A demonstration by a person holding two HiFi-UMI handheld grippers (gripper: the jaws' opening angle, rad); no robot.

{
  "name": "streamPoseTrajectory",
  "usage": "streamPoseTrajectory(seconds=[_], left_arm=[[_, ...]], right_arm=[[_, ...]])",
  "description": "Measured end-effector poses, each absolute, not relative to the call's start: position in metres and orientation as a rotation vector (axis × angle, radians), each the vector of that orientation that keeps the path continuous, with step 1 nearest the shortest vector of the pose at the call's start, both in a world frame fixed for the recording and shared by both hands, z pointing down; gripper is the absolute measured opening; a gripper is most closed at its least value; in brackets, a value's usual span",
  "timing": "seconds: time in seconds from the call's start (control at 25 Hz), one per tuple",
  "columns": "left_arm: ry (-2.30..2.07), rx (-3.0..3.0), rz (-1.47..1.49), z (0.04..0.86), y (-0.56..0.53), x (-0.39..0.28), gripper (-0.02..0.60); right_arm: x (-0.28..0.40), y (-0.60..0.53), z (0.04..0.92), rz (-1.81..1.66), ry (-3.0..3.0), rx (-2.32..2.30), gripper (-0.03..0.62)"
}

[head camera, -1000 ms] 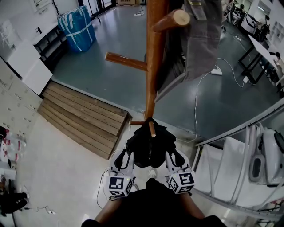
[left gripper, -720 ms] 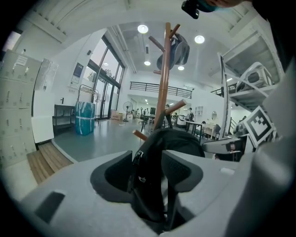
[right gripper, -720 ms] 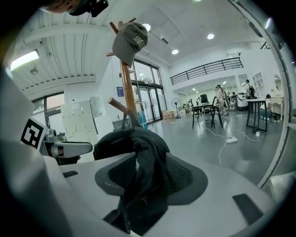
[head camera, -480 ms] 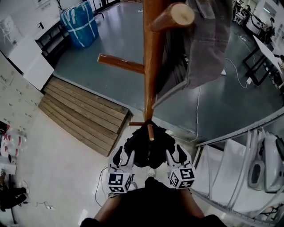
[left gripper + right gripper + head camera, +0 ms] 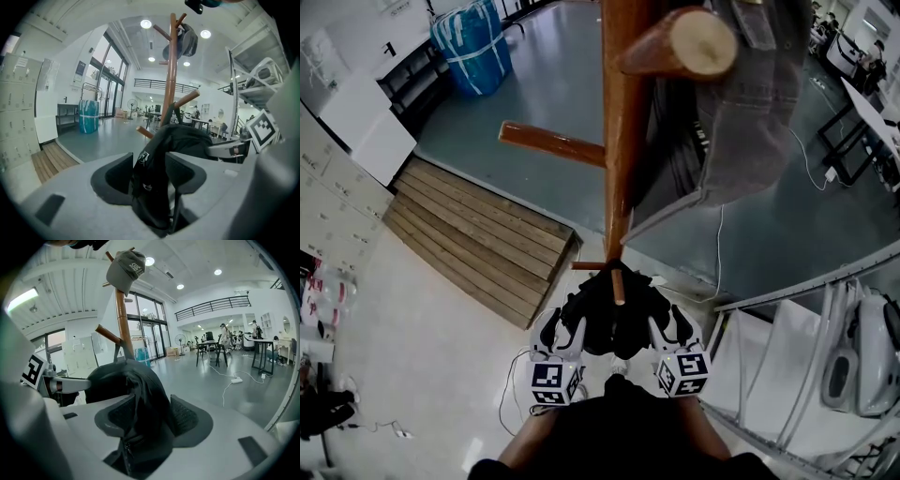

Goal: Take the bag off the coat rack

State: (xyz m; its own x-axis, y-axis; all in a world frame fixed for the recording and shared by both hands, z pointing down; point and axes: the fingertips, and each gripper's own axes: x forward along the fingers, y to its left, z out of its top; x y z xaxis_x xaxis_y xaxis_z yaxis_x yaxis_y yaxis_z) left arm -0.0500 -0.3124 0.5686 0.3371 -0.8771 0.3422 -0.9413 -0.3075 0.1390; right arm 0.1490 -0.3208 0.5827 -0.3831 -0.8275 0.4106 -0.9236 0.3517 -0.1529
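A black bag (image 5: 609, 314) hangs on a low peg (image 5: 619, 286) of the wooden coat rack (image 5: 619, 141). My left gripper (image 5: 555, 333) is at the bag's left side and my right gripper (image 5: 670, 328) at its right side. In the left gripper view, the left gripper (image 5: 152, 176) has its jaws spread wide, and a fold of the bag (image 5: 187, 140) lies loose between them. In the right gripper view, the right gripper (image 5: 150, 420) has its jaws opening, with bag fabric (image 5: 122, 380) between the pads and not pinched. A grey cap (image 5: 750, 112) hangs on an upper peg.
A wooden slatted platform (image 5: 478, 239) lies on the floor to the left. A blue wrapped bundle (image 5: 469, 42) stands at the back left. A white metal rack (image 5: 806, 347) is close on the right. A white cable (image 5: 717, 253) runs across the grey floor.
Both grippers' jaws have spread apart around the bag, letting go of its fabric. The head view has come closer to the rack, so the upper peg looks larger.
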Motion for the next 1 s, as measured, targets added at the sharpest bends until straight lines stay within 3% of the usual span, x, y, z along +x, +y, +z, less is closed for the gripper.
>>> streamPoseTrajectory(seconds=[0.32,0.56,0.84,1.0], left_arm=[[-1.64,2.231,0.359,0.583,-0.318,-0.054,0.21],[-1.643,2.244,0.394,0.586,-0.318,-0.051,0.161],[-1.612,2.283,0.401,0.586,-0.317,-0.051,0.13],[-1.592,2.269,0.363,0.584,-0.317,-0.05,0.117]], right_arm=[[0.15,-0.326,0.583,0.51,-2.35,1.564,0.199],[0.154,-0.329,0.585,0.49,-2.341,1.581,0.197],[0.155,-0.327,0.585,0.461,-2.338,1.6,0.116],[0.154,-0.326,0.585,0.426,-2.334,1.581,0.1]])
